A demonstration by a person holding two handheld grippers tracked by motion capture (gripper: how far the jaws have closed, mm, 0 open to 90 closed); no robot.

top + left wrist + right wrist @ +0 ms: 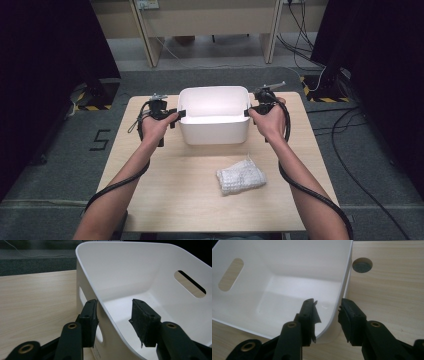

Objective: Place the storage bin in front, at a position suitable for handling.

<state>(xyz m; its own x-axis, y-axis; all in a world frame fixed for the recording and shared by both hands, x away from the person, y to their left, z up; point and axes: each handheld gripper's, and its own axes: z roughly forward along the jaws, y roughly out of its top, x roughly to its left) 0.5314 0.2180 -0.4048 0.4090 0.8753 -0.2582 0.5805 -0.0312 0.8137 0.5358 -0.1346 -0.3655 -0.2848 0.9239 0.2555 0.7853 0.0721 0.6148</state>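
Observation:
A white plastic bin (214, 131) stands at the back middle of the wooden table (170, 195), and it is empty inside. My left gripper (177, 114) straddles the bin's left wall (87, 277): the outer pad lies against the outside, while the inner pad (142, 320) stands off from the wall inside. In its own view the left gripper (116, 320) is open. My right gripper (248, 111) straddles the right wall (344, 280) near the rim corner. A gap shows on each side of that wall, so the right gripper (327, 318) is open too.
A crumpled white mesh cloth (241, 176) lies on the table in front of the bin, toward the right. A round cable hole (362, 265) sits in the tabletop just beyond the bin's right side. Each end wall has an oval handle slot (190, 283).

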